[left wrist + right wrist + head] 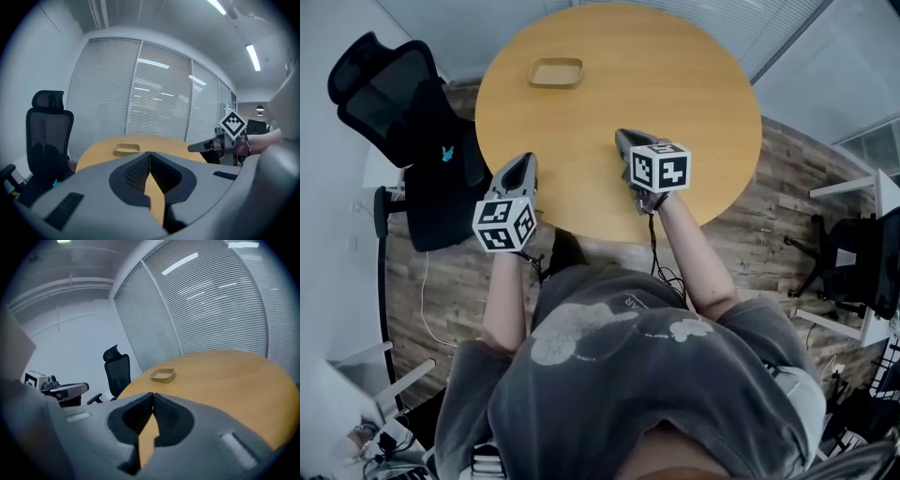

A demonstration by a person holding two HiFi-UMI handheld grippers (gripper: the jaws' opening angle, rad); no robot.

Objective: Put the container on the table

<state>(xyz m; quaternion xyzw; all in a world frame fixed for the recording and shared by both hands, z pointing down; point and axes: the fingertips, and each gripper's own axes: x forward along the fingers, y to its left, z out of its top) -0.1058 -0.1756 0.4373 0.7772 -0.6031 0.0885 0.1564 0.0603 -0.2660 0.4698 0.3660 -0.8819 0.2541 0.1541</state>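
Though empty, left tongs (149,153); right (153,394) closed

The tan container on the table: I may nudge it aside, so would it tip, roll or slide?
The container looks shallow, wide and flat-bottomed, so it would probably slide, not tip or roll. Its thin walls suggest it is light. The table looks smooth, so a push may send it far.
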